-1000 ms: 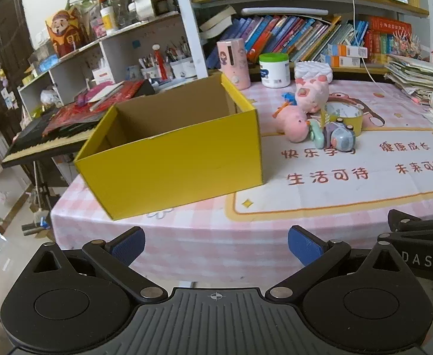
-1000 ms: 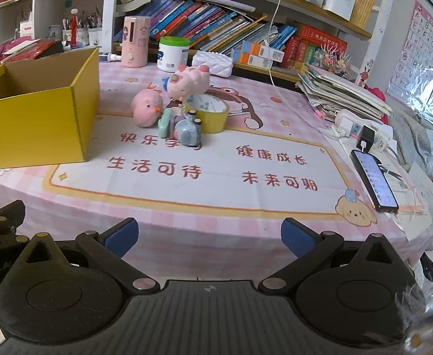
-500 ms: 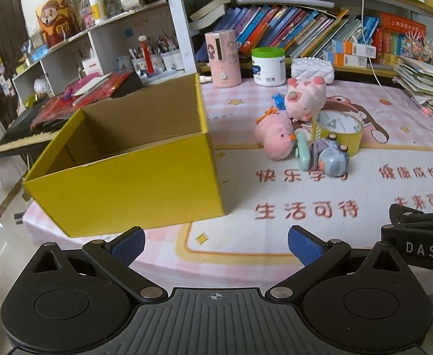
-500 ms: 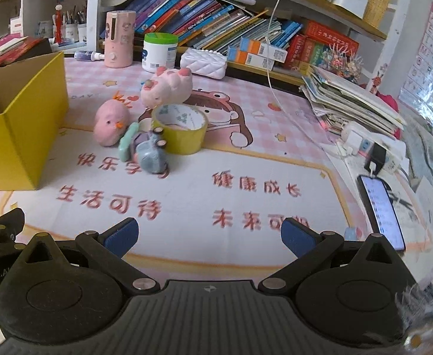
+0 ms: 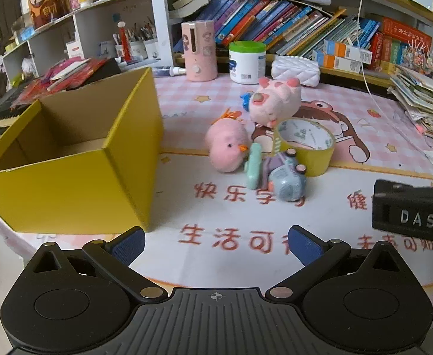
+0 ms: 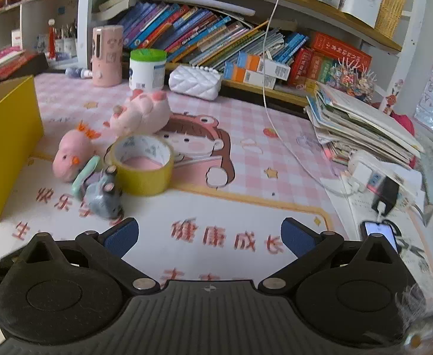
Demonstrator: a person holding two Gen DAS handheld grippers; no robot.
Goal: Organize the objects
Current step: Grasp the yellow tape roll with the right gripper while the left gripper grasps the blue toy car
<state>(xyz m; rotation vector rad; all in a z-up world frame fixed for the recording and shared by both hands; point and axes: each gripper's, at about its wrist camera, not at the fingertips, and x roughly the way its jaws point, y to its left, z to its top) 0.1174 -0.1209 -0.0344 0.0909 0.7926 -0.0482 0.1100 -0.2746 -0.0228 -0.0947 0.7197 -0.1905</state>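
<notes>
Yellow box (image 5: 68,159) sits empty at frame left w/ toys bunched at center, tape roll (image 5: 305,145), pink chick (image 5: 227,148) & small car (image 5: 287,180) touching, so w/ both left gripper (image 5: 215,244) & right gripper (image 6: 209,236) spread wide, empty, a grab prob. knocks neighbors.

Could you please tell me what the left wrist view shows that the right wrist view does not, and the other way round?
Only the left wrist view shows the open yellow cardboard box's bare inside, and the right gripper's black body.

Only the right wrist view shows the lit black smartphone and the white power strip.

Both show the round pink chick plush, pink pig plush, yellow tape roll, small grey-blue toy car, and open, empty grippers: left, right.
</notes>
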